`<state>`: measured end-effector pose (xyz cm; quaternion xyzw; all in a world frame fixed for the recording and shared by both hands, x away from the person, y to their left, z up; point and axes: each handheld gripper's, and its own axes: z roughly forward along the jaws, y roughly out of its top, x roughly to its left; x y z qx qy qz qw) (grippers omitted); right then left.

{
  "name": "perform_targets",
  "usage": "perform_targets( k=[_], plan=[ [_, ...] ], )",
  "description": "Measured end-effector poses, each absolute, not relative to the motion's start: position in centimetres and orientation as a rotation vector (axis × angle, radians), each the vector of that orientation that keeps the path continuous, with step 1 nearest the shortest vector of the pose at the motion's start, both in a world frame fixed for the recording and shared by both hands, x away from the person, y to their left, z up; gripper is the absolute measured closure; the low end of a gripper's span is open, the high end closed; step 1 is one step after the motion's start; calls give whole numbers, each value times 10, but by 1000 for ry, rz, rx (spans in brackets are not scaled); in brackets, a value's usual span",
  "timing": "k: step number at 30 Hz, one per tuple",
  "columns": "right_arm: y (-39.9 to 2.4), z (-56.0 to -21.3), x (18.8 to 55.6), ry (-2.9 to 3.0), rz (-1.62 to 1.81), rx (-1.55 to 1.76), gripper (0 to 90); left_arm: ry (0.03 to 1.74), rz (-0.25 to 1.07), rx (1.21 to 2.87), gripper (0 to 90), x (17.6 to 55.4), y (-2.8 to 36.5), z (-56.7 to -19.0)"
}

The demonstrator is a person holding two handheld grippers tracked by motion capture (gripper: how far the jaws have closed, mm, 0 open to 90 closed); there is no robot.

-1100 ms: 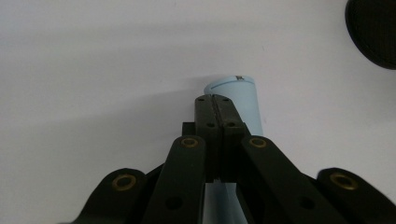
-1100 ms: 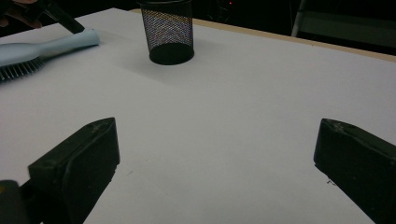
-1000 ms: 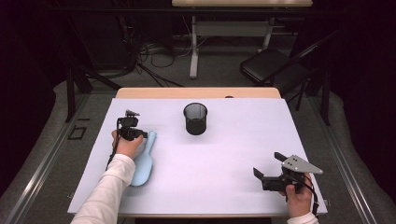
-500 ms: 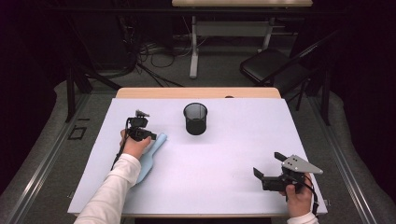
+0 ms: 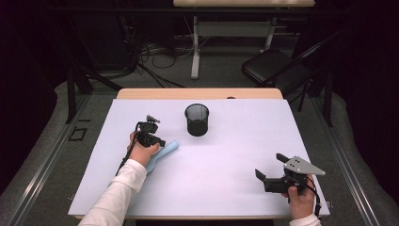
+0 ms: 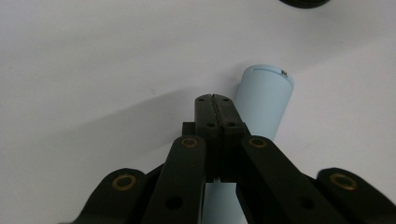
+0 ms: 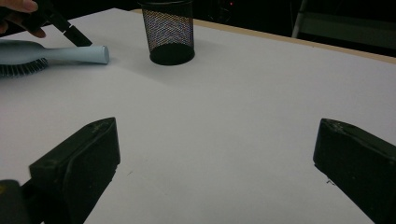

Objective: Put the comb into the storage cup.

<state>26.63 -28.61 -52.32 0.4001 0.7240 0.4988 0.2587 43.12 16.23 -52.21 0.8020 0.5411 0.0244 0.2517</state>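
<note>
While jaws meet, pale blue hairbrush [image 6: 264, 100] handle lies just beneath left gripper [image 6: 216, 100]

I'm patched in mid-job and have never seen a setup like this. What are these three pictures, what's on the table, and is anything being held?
No robot arm here: a person holds a two-jaw tool in each hand. The high view looks down on the white table from above the person's side. The other two pictures come from cameras riding on each tool, looking along its black jaws.

On the table stand a black mesh cup and a light blue hairbrush, lying flat with its handle toward the cup.

The left gripper has its jaws closed together, their tips against the brush handle; nothing shows clamped between them. The right gripper rests near the table's front edge, jaws wide open, holding nothing.
</note>
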Motion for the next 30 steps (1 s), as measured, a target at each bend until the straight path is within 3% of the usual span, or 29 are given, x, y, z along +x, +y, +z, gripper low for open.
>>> perform_targets(
  k=[15, 23, 30],
  plan=[
    [-288, -522, 265, 1949, 1357, 1079, 3, 1338, 53, 2191, 900, 404, 142, -512],
    [-286, -522, 265, 1957, 1351, 1069, 4, 1405, 129, 2209, 900, 414, 136, -519],
    [-290, -523, 265, 1948, 1357, 1083, 4, 1412, 80, 2223, 900, 416, 127, -527]
  ],
)
